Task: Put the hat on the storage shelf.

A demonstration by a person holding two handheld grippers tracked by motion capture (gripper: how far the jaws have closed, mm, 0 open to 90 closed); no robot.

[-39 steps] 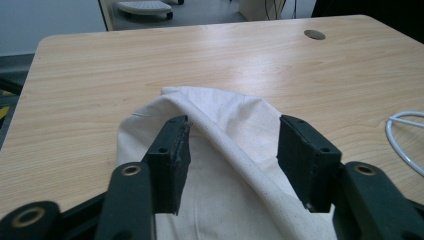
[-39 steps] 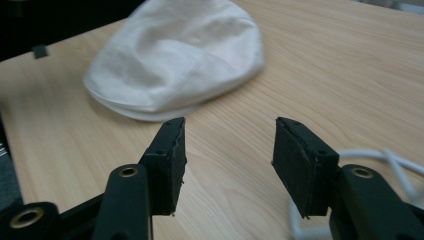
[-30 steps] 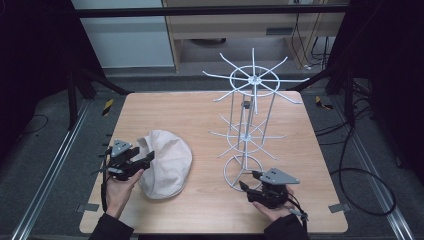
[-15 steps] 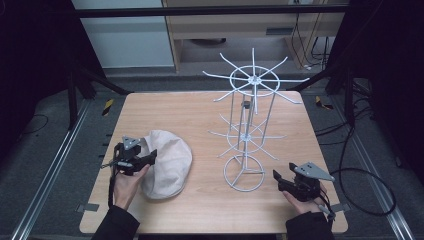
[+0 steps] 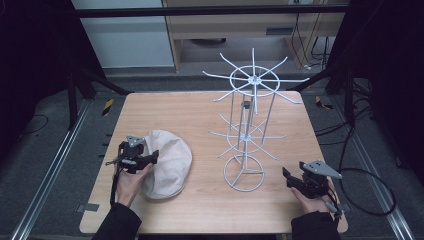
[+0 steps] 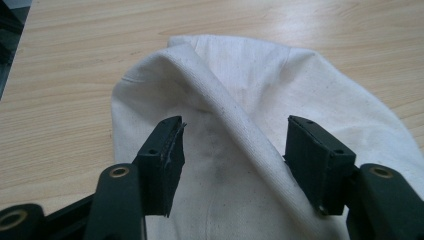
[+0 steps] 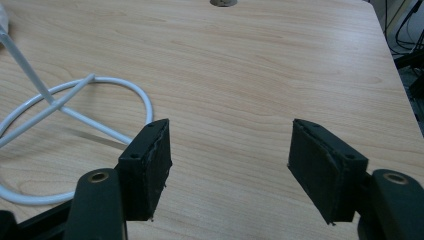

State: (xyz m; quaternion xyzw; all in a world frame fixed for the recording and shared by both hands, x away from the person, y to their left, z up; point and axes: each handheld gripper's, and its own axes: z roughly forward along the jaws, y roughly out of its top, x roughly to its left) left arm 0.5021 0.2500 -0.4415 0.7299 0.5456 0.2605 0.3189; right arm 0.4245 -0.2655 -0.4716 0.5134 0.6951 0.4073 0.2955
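Note:
A white cloth cap (image 5: 170, 162) lies on the wooden table (image 5: 180, 112), left of centre. My left gripper (image 5: 153, 158) rests at the cap's left edge, jaws pointing right. In the left gripper view, my left gripper (image 6: 232, 137) is open, one jaw on each side of a raised fold of the cap (image 6: 280, 75). A white wire rack (image 5: 246, 131) with spoke arms stands right of centre. My right gripper (image 5: 288, 178) is to the right of the rack's base ring (image 5: 244, 173), open over bare wood. In the right gripper view, the right gripper (image 7: 230, 137) holds nothing, and the base ring (image 7: 142, 100) lies to its left.
The rack's upper spokes (image 5: 255, 80) spread wide above the table's back right. The table's right edge (image 5: 327, 165) runs close to my right hand. A black cable (image 5: 370, 200) loops on the floor at the right. Metal rails (image 5: 50, 170) run along the left.
My right gripper has moved right, away from the rack's base ring, toward the table's right edge. The left gripper has stayed at the cap with little shift.

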